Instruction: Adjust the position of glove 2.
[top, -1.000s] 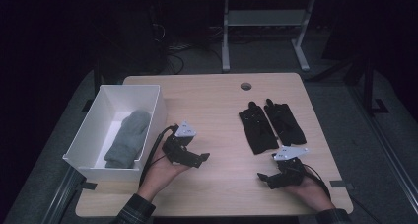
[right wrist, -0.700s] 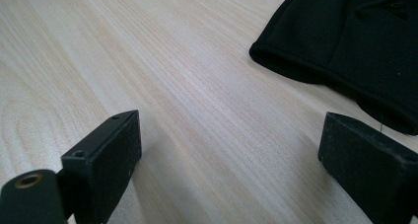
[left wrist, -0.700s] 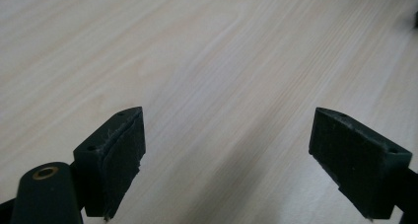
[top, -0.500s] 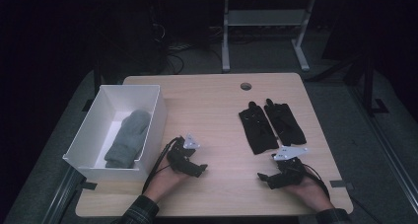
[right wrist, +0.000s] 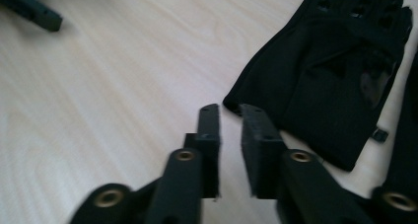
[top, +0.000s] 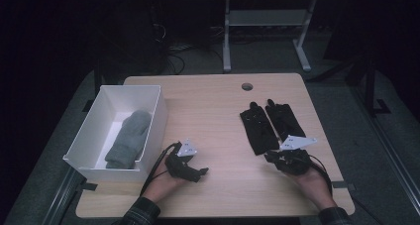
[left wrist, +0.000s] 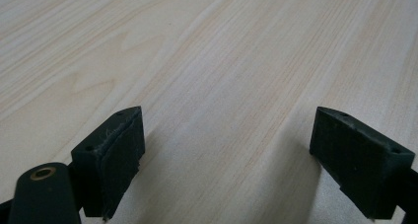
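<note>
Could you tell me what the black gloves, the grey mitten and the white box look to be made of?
Black gloves: probably a matte stretch fabric, lying limp, with finger openings.
Grey mitten: looks like soft fleece or knit, judging by its fuzzy, dull surface.
White box: thin, stiff, smooth walls, probably cardboard or plastic; I cannot tell which.

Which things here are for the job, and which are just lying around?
For the job: two black gloves, grey mitten, white box, right hand-held gripper, jaws just closed on nothing, left hand-held gripper.
Lying around: metal stand, floor cables.
</note>
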Available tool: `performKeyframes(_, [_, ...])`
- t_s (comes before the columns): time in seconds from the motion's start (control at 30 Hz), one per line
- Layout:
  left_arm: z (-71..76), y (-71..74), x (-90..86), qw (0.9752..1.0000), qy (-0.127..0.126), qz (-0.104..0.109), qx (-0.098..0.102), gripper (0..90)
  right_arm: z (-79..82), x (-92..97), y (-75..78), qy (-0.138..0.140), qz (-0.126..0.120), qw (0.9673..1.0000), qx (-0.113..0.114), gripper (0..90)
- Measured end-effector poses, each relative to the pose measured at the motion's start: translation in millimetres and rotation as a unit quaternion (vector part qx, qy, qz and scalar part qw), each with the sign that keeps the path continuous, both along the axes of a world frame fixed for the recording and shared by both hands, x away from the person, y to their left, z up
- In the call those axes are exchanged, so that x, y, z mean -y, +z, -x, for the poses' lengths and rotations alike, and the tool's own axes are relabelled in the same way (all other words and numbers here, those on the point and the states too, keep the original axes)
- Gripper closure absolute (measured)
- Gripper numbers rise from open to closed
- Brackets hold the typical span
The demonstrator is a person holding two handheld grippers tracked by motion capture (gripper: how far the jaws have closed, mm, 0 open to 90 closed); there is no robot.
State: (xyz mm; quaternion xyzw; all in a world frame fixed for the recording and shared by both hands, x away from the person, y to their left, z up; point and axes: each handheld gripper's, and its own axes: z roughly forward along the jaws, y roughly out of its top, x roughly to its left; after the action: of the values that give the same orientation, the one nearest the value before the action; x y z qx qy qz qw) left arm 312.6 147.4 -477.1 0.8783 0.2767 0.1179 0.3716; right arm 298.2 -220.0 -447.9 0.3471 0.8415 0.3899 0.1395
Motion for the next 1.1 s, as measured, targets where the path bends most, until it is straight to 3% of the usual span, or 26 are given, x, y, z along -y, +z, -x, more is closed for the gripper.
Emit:
performKeyframes(0.1, [0.4, -0.2, -0.4, 1.0, -0.001, 0.0, 0.001, 12.8, -12.7, -2.7, 1.1, 0.001, -0.002, 1.0, -0.002, 90.0])
performKeyframes(0.4, [0.0, -0.3, -0.2, 1.0, 0.001, 0.001, 0.001, 12.8, -46.7, -9.8, 0.2, -0.023, 0.012, 0.9996, -0.007, 90.0])
performKeyframes(0.63, [-0.6, -0.4, 0.2, 1.0, 0.001, 0.003, 0.001, 12.8, -76.7, -5.0, -3.9, -0.059, 0.014, 0.9981, 0.007, 90.0])
performKeyframes(0.7, [-0.6, -0.5, 0.3, 1.0, 0.002, 0.003, 0.001, 12.9, -82.7, -3.0, -6.1, -0.069, 0.016, 0.9975, 0.0, 90.0])
performKeyframes(0.83, [-0.7, -0.5, 0.3, 1.0, 0.001, 0.002, 0.001, 12.8, -87.4, -3.6, -19.1, -0.065, 0.045, 0.9965, -0.027, 90.0])
performKeyframes(1.1, [-1.1, -0.4, 0.4, 1.0, 0.001, 0.002, 0.002, 12.8, -78.9, -9.4, -19.0, -0.033, 0.026, 0.9978, -0.05, 90.0])
